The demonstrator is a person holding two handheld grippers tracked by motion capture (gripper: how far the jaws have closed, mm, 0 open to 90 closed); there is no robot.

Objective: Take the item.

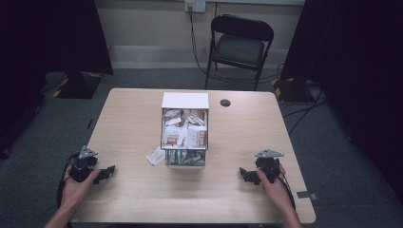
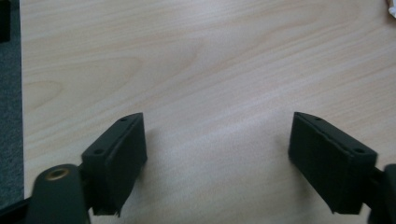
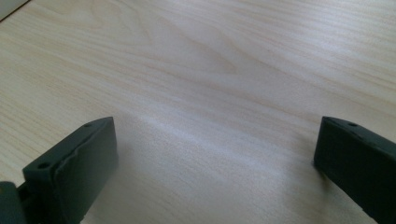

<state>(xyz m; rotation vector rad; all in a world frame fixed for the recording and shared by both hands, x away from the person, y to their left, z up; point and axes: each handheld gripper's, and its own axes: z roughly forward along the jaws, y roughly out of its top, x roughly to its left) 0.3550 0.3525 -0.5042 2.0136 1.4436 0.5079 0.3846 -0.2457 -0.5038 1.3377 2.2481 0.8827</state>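
A white box [image 1: 185, 133] stands in the middle of the wooden table [image 1: 138, 114], its drawer pulled toward me and packed with several brown-and-white sachets [image 1: 183, 137]. One loose sachet [image 1: 155, 156] lies on the table just left of the drawer. My left gripper [image 1: 108, 172] rests at the near left, held by a hand, open with bare wood between its jaws [image 2: 217, 135]. At the near right my right gripper [image 1: 245, 175] also rests on the table, open, with nothing between the jaws [image 3: 215, 140].
A small black round cap [image 1: 225, 102] sits on the table behind the box to the right. A black folding chair [image 1: 240, 45] stands beyond the far edge. Cables trail on the grey floor. A white corner of the sachet [image 2: 391, 7] shows in the left gripper view.
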